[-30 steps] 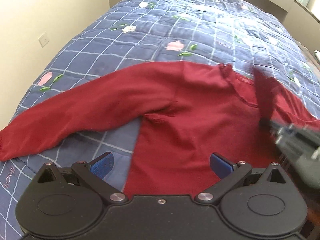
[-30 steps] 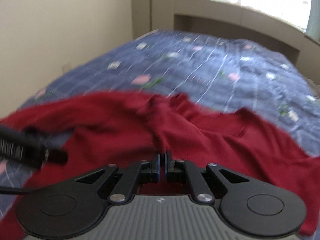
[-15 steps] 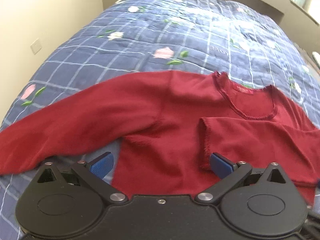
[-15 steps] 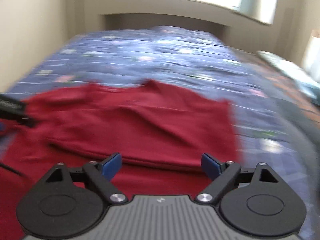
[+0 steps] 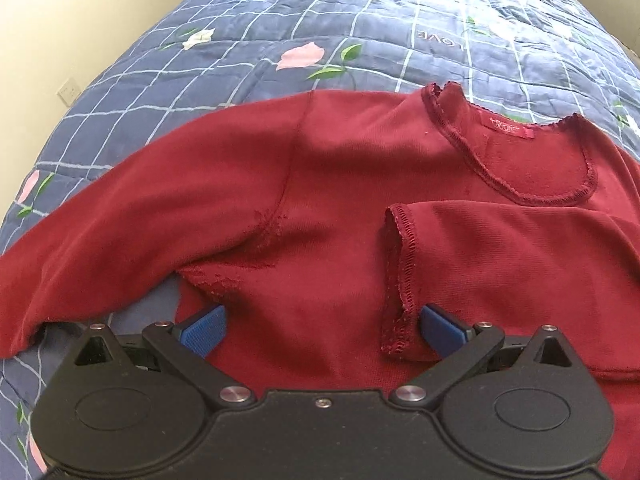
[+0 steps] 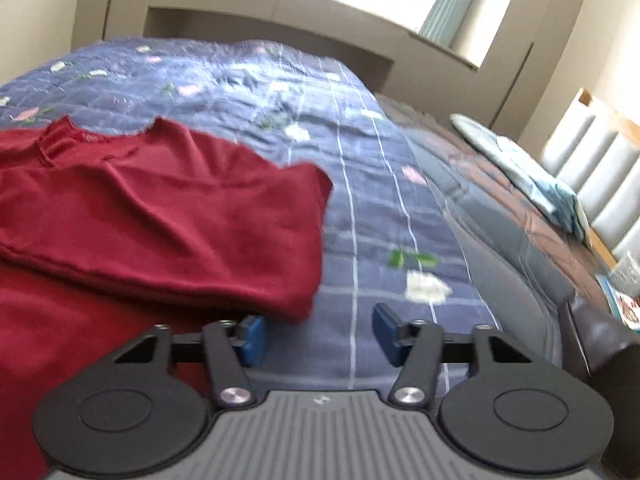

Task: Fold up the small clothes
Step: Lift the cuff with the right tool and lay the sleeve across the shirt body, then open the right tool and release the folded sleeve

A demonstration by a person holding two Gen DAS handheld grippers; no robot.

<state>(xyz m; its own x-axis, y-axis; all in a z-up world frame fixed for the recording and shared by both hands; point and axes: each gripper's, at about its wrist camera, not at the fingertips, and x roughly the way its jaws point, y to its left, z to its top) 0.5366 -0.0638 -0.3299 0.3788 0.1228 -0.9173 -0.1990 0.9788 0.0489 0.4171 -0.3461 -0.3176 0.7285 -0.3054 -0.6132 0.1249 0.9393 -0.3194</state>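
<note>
Flat on quilt [image 5: 360, 24], red top [image 5: 320, 184]

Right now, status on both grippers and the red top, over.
Left gripper open, low over the red top. Right gripper open, empty, jaws just closing partway. One sleeve folded across the chest, other sleeve spread. Nothing in the way.

"love" upside down on the quilt [image 5: 440, 42], shirt label [image 5: 506, 125] unreadable

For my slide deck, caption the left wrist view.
Open left gripper over a red top, one sleeve folded across, on a floral quilt.
</note>
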